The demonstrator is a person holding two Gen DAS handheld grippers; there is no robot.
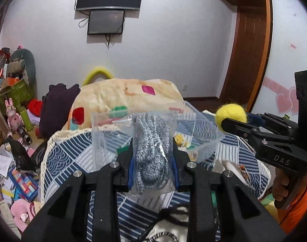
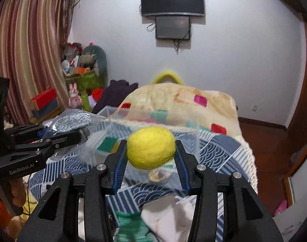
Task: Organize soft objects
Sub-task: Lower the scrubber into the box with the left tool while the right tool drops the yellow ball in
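Note:
My left gripper (image 1: 152, 143) is shut on a clear plastic bag of grey knitted fabric (image 1: 151, 157), held above the bed; it shows at the left of the right wrist view (image 2: 72, 123). My right gripper (image 2: 151, 144) is shut on a fuzzy yellow felt ball (image 2: 151, 148), also seen at the right of the left wrist view (image 1: 231, 115). A clear plastic box (image 2: 153, 117) stands on the bed just ahead of both grippers, its open top showing in the left wrist view (image 1: 201, 133).
The bed has a blue and white patterned quilt (image 1: 72, 157) and a cream blanket with coloured squares (image 2: 183, 100). White and green cloths (image 2: 165, 215) lie near me. Toys, boxes and papers clutter the floor at left (image 1: 14, 173). A wooden wardrobe (image 1: 250, 50) stands at right.

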